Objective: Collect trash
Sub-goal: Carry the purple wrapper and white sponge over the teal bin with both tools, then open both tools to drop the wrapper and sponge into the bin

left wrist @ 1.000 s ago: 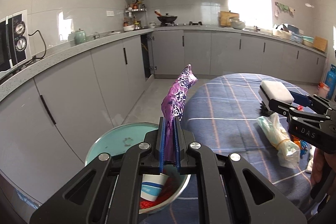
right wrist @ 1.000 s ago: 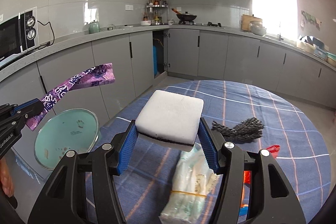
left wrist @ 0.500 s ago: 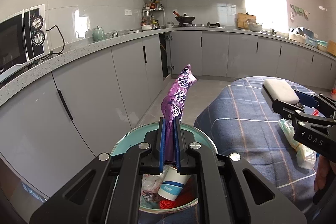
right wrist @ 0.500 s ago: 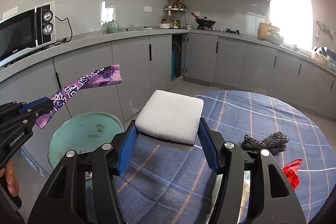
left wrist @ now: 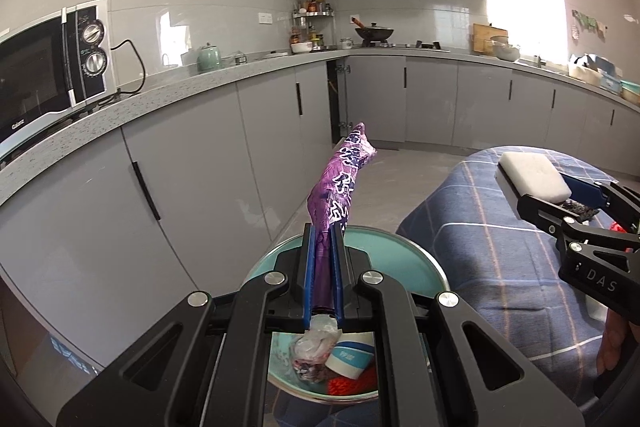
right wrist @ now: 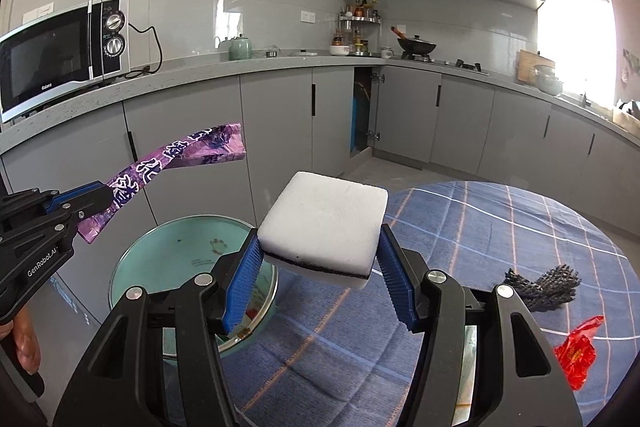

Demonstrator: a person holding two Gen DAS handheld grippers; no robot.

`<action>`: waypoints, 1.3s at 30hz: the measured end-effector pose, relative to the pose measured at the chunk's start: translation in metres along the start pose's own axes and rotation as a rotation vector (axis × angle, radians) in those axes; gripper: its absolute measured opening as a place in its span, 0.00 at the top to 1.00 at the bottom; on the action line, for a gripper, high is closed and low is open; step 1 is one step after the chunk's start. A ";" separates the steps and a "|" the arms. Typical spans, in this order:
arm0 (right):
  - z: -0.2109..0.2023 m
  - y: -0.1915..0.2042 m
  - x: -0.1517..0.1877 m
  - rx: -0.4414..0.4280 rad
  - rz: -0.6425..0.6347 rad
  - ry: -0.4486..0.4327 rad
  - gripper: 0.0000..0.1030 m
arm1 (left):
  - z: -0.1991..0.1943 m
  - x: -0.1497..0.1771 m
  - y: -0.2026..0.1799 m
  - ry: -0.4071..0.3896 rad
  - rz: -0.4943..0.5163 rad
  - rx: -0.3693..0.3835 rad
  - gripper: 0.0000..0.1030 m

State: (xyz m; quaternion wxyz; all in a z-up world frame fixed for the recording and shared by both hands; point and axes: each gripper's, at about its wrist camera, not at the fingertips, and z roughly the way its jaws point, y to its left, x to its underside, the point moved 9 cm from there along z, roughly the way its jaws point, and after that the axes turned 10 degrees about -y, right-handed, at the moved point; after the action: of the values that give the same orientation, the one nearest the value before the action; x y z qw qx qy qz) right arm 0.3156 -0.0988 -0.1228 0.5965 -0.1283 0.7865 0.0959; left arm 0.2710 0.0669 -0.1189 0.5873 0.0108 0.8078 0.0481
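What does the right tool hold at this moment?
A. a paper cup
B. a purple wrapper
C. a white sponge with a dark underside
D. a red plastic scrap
C: in the right wrist view the right tool has its blue pads pressed on both sides of the white sponge, while the purple wrapper is in the left tool.

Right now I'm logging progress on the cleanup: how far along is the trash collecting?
Partly done. The teal bin already holds a paper cup and crumpled plastic. In hand: the left tongs grip a purple wrapper above the bin; the right tongs hold a white sponge. Left on the table: a black scrubber and red wrapper.
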 end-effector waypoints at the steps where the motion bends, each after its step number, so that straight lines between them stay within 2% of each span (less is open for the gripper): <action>1: 0.001 0.002 0.000 -0.004 -0.001 0.001 0.44 | 0.000 0.000 0.003 0.001 0.000 -0.007 0.92; 9: 0.013 0.028 0.003 -0.056 -0.024 0.012 0.44 | 0.004 0.004 0.026 0.015 -0.017 -0.057 0.92; 18: 0.023 0.038 0.006 -0.080 -0.040 0.025 0.44 | 0.008 0.007 0.040 0.027 -0.026 -0.086 0.92; 34: 0.034 0.058 0.011 -0.130 -0.062 0.046 0.43 | 0.013 0.014 0.044 0.047 -0.043 -0.072 0.89; 35: 0.034 0.060 0.011 -0.133 -0.068 0.042 0.42 | 0.014 0.013 0.044 0.046 -0.043 -0.067 0.87; 37: 0.034 0.063 0.012 -0.146 -0.073 0.036 0.33 | 0.013 0.014 0.043 0.046 -0.044 -0.067 0.84; 39: 0.034 0.066 0.013 -0.152 -0.080 0.038 0.33 | 0.015 0.016 0.039 0.052 -0.038 -0.054 0.83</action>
State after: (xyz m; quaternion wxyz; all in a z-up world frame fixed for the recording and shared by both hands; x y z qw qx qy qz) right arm 0.3229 -0.0270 -0.1444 0.5734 -0.2064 0.7823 0.1290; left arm 0.2784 0.1079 -0.1345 0.5669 -0.0216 0.8214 0.0592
